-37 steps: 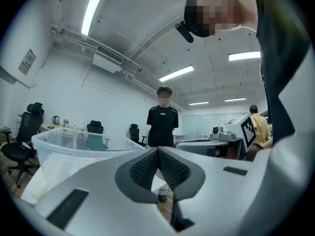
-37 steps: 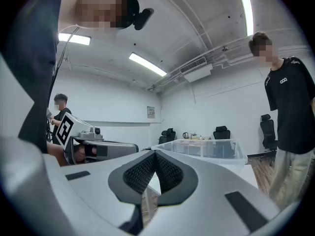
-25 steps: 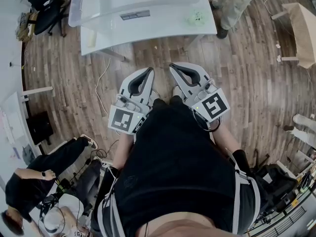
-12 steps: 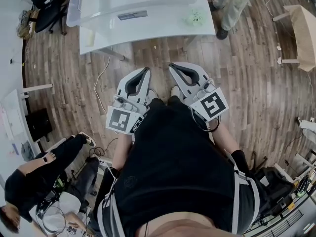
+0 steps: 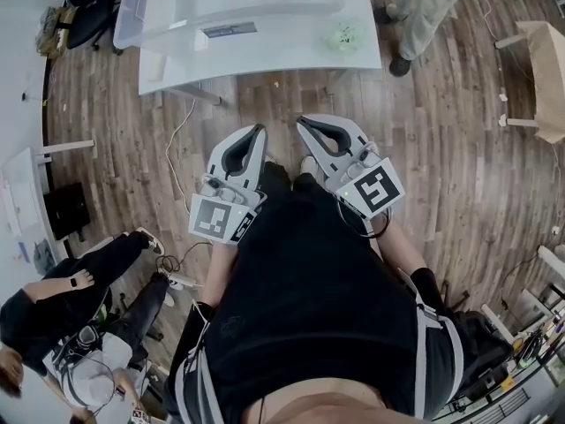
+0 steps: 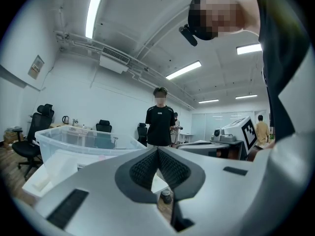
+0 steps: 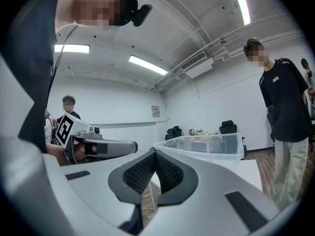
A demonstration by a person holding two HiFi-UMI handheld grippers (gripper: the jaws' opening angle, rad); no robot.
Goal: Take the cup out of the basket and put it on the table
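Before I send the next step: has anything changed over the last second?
Nothing that bears on the job. The left gripper and right gripper stay shut and empty, side by side short of the table. The bin on it is untouched. Only bystanders moved: shoes at the right edge have left view, and the person at lower left shifted slightly.

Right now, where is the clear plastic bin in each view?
Head view: bin at top centre, on the white table.
Left gripper view: bin left of centre.
Right gripper view: bin right of centre.
Shared landmark: the white table beneath it.
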